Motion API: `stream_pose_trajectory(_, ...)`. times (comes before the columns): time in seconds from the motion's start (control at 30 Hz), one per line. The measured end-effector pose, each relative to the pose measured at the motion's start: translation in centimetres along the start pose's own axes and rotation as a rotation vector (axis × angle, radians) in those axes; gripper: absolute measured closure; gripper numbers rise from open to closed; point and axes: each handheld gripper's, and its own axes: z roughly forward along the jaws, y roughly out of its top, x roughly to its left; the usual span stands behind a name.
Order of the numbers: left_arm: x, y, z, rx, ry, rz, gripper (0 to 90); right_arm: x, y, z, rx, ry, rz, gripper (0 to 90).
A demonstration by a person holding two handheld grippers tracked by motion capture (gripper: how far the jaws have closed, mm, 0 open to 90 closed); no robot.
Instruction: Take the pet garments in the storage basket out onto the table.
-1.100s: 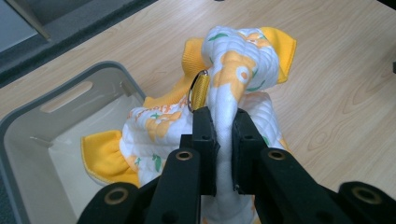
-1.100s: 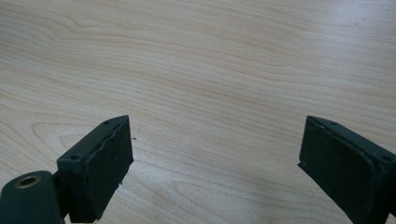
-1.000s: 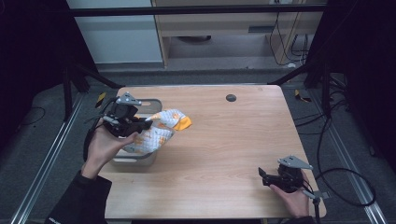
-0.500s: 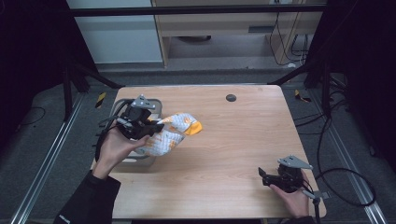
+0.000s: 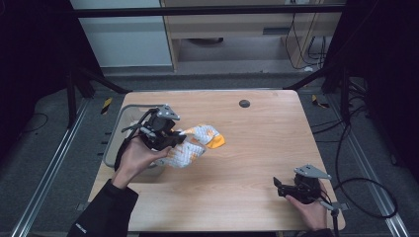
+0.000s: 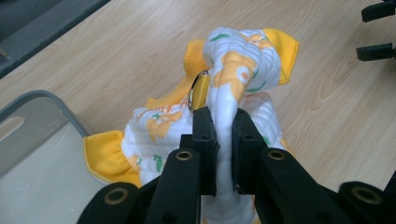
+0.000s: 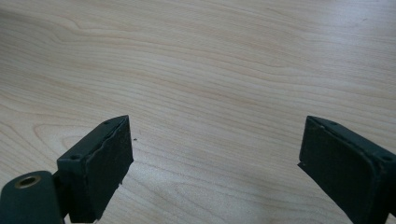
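Grey bin at the table's left edge. Left gripper clamped on a pinched ridge of the quilted white-and-orange baby garment, which hangs from the jaws just right of the bin, its lower part on the wood. Metal ring on a yellow strap sits right beside the jaw tip; judged: keep the pinch on cloth only. Judged step: carrying the garment out to open table. Best lowered flat, released once the cloth rests. Right gripper at the near right, jaws wide, nothing between them, low over bare wood.
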Motion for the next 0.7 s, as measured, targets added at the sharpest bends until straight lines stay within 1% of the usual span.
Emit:
stream_pose_trajectory(0.07, -0.2, 0.0, 0.4, -0.001, -0.001, -0.001, 82.4, 0.0, 0.0, 0.0, -0.001, 0.000, 0.000, 9.6)
stream_pose_trajectory(0.1, -0.2, 0.1, 0.5, 0.003, -0.005, 0.006, 82.5, 0.0, 0.0, 0.0, -0.001, 0.000, 0.000, 9.6)
stream_pose_trajectory(0.13, -0.2, 0.1, 0.5, 0.003, -0.005, 0.006, 82.5, 0.0, 0.0, 0.0, -0.002, 0.001, 0.001, 9.6)
stream_pose_trajectory(0.2, -0.5, 0.1, 1.1, -0.003, -0.012, 0.010, 82.5, 0.0, 0.0, 0.0, -0.002, 0.001, 0.001, 9.6)
stream_pose_trajectory(0.27, -0.6, 0.2, 1.4, 0.008, -0.020, 0.020, 82.4, 0.0, 0.0, 0.0, -0.001, 0.001, 0.000, 9.6)
stream_pose_trajectory(0.4, -0.9, 0.3, 1.9, 0.010, -0.027, 0.026, 82.5, 0.0, 0.0, 0.0, -0.002, 0.002, 0.000, 9.6)
stream_pose_trajectory(0.53, -1.3, 0.3, 2.7, 0.015, -0.045, 0.038, 82.5, 0.0, 0.0, 0.0, -0.002, 0.002, 0.000, 9.6)
stream_pose_trajectory(0.7, -1.8, 0.4, 3.3, 0.015, -0.054, 0.054, 82.5, 0.0, 0.0, 0.0, -0.003, 0.002, 0.001, 9.6)
